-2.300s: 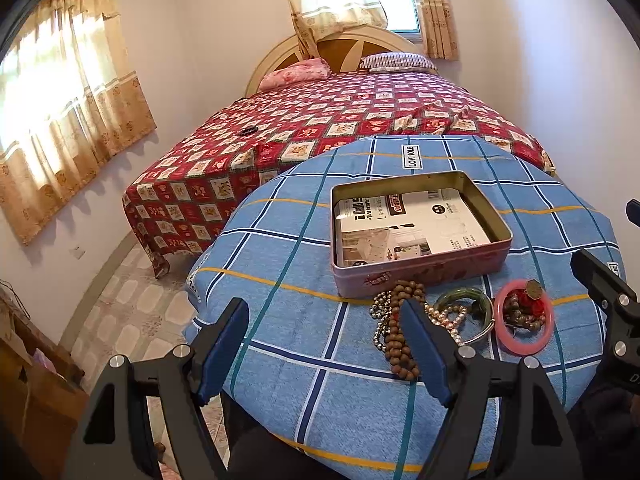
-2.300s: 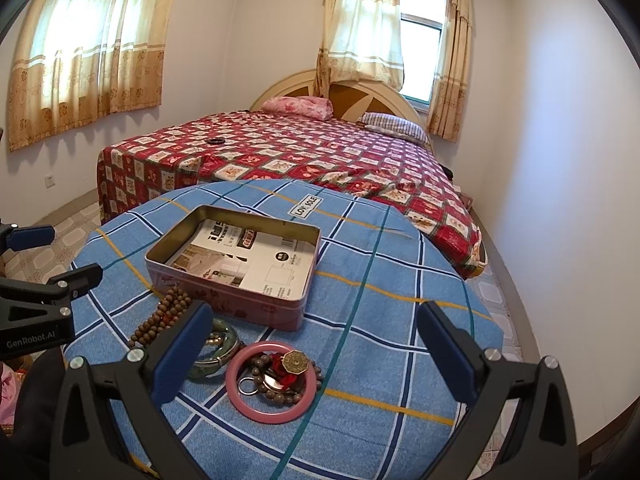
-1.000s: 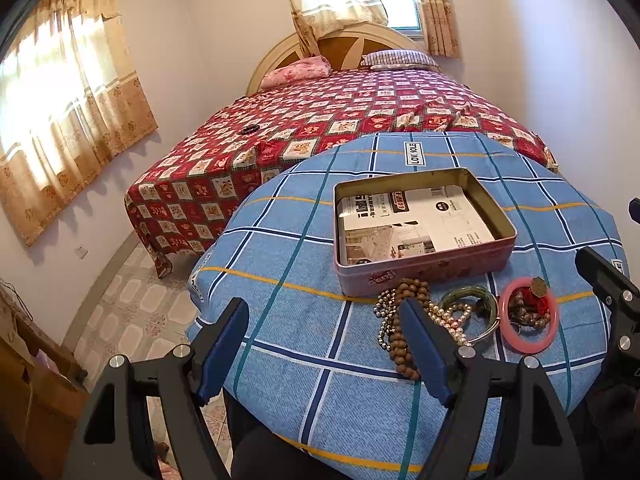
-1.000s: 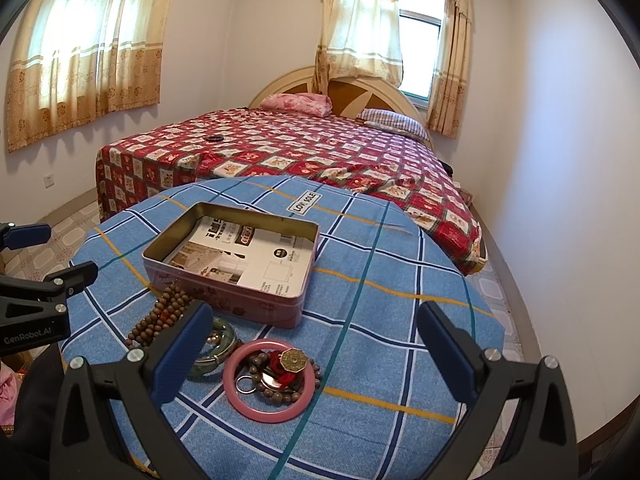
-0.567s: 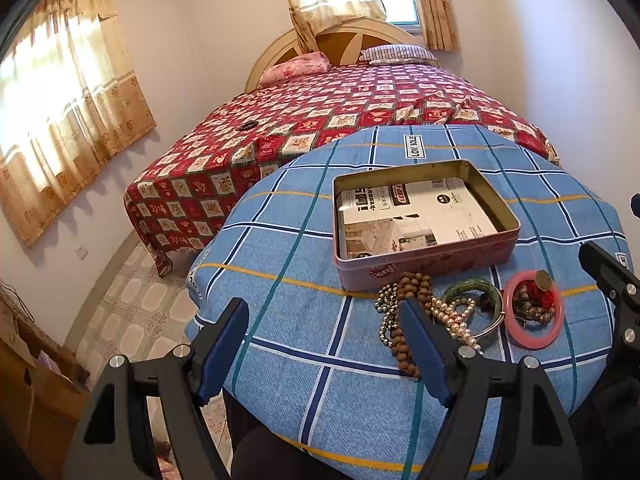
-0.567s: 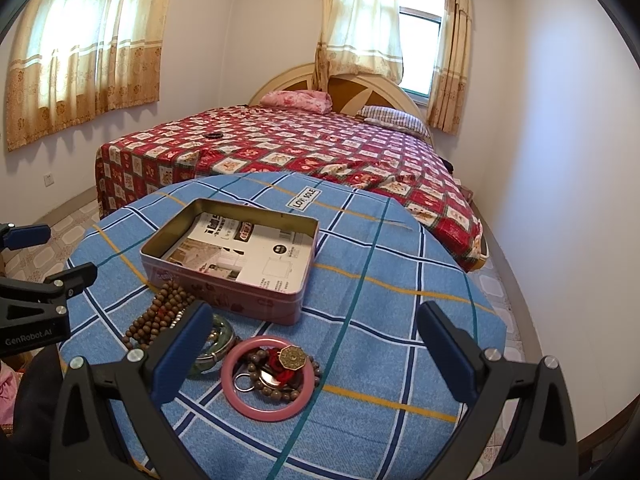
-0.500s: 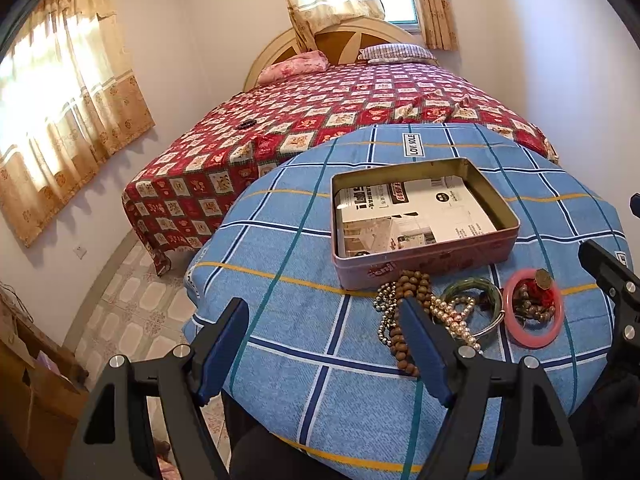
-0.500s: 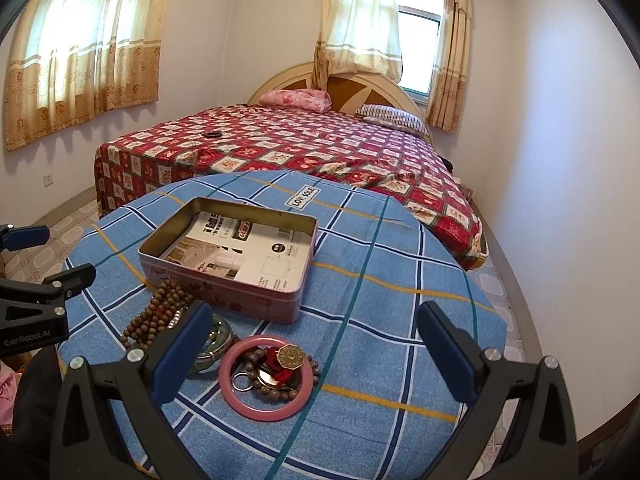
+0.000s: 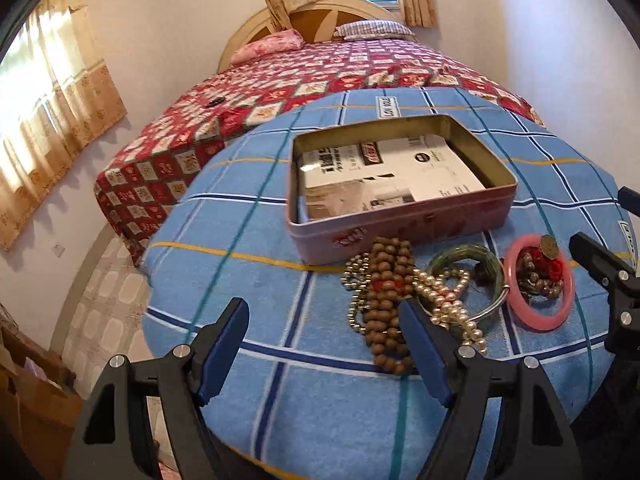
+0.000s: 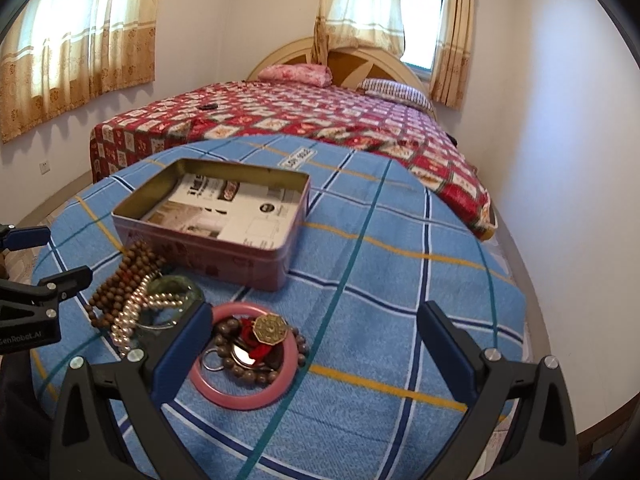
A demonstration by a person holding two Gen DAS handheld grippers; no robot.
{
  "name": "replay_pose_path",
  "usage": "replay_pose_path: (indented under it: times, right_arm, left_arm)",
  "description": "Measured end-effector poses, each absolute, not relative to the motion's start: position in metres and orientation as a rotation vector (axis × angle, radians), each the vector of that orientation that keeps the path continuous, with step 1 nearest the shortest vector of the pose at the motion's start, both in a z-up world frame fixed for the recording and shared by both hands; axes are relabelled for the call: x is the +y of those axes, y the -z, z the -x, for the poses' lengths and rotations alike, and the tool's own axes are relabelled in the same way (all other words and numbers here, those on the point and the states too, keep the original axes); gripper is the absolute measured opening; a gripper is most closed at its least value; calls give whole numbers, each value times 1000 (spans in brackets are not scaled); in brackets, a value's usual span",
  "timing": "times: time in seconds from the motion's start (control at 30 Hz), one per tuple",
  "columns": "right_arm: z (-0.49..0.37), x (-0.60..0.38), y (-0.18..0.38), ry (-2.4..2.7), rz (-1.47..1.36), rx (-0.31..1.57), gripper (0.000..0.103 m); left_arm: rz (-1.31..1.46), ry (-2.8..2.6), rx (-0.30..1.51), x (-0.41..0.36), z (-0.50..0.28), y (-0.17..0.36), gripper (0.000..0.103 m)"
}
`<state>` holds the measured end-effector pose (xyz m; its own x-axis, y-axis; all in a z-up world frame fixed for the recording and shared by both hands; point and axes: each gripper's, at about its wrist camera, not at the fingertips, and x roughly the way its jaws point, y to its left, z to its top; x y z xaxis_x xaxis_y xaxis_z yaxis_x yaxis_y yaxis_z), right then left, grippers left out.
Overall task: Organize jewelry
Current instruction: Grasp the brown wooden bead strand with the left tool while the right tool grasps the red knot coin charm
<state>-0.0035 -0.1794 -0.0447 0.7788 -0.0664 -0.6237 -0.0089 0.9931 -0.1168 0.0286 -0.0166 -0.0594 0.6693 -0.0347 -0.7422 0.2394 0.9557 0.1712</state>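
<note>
While I hold both tools low over the near edge of the round table (image 9: 256,184), each one gapes wide and grips nothing. My left gripper (image 9: 324,344) hangs above the blue checked cloth, its right finger (image 9: 420,344) just in front of the wooden bead string (image 9: 386,292) and the pearl strand (image 9: 452,304), which lie tangled together. Beside them to the right lies the green bangle (image 9: 480,256), partly under the pearls, and further right the pink bangle (image 9: 538,286).

My right gripper (image 10: 316,344) hovers over that pink bangle (image 10: 244,394); its left finger (image 10: 180,344) covers the ring's left edge, though I cannot tell whether it touches. Inside the ring sit a dark bead bracelet (image 10: 248,376) and a brass octagonal charm (image 10: 271,330) with a red knot.

Just behind the pile stands the open pink tin (image 10: 192,246), with only a printed leaflet (image 10: 236,216) in it. Beyond the table is a bed (image 10: 320,120) with a red patchwork cover.
</note>
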Motion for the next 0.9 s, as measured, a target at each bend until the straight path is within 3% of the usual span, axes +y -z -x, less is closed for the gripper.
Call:
replay_pose_path:
  times: [0.13, 0.2, 0.33, 0.4, 0.5, 0.67, 0.9]
  right_arm:
    - [4, -182, 47, 27, 105, 684, 103]
    - [4, -184, 48, 24, 102, 688, 103]
    - [-1, -186, 51, 23, 99, 691, 103]
    - [-2, -188, 52, 16, 95, 695, 100]
    - [-4, -189, 55, -2, 92, 702, 93]
    - [-11, -189, 62, -51, 91, 734, 73]
    - [-16, -178, 69, -116, 118, 753, 59]
  left_arm:
    - [-284, 175, 816, -27, -33, 66, 75]
    - [-281, 183, 841, -30, -40, 73, 55]
    - [-252, 235, 880, -35, -46, 85, 39]
    - [-244, 266, 883, -35, -44, 84, 19]
    - [-244, 290, 875, -35, -40, 81, 9]
    - [-232, 303, 859, -31, -37, 72, 7]
    - [-217, 303, 862, -25, -38, 70, 7]
